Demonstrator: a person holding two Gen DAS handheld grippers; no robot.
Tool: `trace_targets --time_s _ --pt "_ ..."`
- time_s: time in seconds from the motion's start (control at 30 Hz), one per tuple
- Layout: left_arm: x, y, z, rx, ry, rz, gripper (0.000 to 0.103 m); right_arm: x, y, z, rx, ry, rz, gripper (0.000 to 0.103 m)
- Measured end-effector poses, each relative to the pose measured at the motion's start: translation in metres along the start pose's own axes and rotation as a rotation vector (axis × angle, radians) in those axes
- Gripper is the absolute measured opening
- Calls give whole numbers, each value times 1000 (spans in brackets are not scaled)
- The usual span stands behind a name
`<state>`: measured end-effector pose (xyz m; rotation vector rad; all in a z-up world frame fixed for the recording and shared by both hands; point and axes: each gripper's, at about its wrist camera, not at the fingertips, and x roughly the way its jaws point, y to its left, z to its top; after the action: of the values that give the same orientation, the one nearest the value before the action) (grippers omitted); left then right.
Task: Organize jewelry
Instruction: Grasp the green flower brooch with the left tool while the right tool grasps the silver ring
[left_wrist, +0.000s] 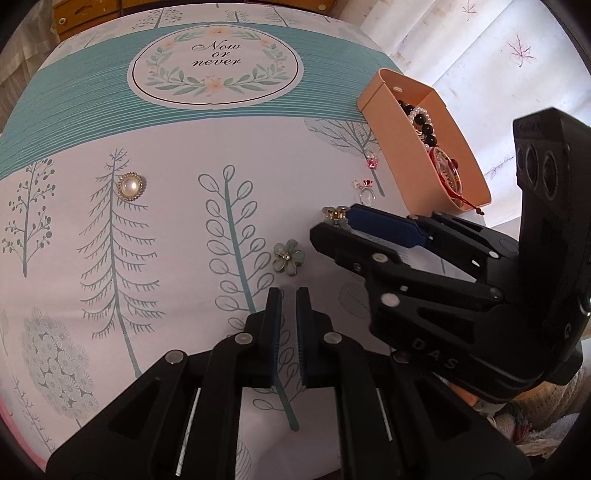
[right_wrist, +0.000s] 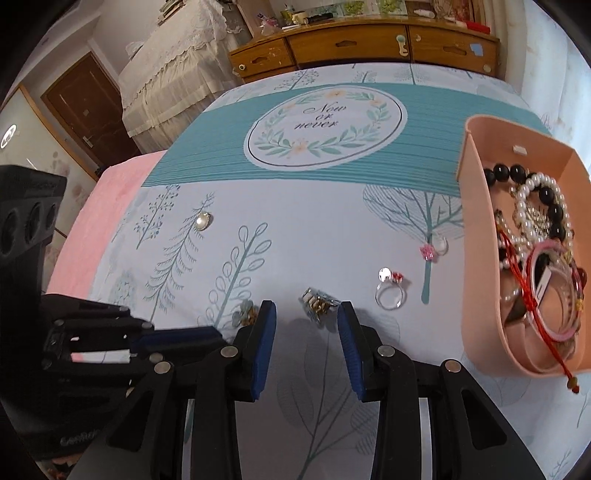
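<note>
The right gripper (right_wrist: 306, 325) is held low over the printed cloth (right_wrist: 332, 229), its blue pads apart and nothing clamped between them. A small gold-and-green earring (right_wrist: 318, 304) lies on the cloth just beyond the fingertips, in line with the gap; whether it is touched cannot be told. From the left wrist view, the same gripper (left_wrist: 334, 225) is seen reaching in from the right, tips at that earring (left_wrist: 334, 215).

The left gripper (left_wrist: 289, 295) is drawn nearly together, only a narrow slit left between the pads, and nothing is gripped. A pale green flower piece (left_wrist: 289, 257) rests on the cloth just ahead of it.

Two rings are spotted near the peach tray (right_wrist: 480, 258): a silver ring with a red stone (right_wrist: 390, 291) and a pink-stoned one (right_wrist: 433, 250) closer to the tray wall. Inside the tray, bead bracelets (right_wrist: 539, 199) and a red cord (right_wrist: 532, 291) are heaped. A pearl brooch (left_wrist: 130, 186) sits well apart, off to the left.
</note>
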<state>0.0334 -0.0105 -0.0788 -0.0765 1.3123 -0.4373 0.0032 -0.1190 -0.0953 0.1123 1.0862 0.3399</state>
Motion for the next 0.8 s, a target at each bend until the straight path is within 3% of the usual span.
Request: trace_targets --time_s 0.07,0.17,0.27,0.67,0.7,0.73,0.8 --pt "-1 1 0 -1 1 -7 5 2 4 2 -15 -6 -18 35" --pt "-2 3 0 -8 6 -12 5 5 11 3 -62 -17 -77 23" --pt "0 5 2 -15 22 4 5 5 11 1 -85 -22 -82 19" --pt "1 6 4 3 23 35 7 -13 0 -12 -56 -33 -44 19" --pt "0 7 4 1 20 35 17 -15 0 -13 -56 -34 -43 19" --pt "0 7 5 -1 16 36 38 -16 0 -14 -57 -36 -42 19" --pt "-2 8 5 -5 1 55 50 -20 0 -15 -56 -45 -47 19"
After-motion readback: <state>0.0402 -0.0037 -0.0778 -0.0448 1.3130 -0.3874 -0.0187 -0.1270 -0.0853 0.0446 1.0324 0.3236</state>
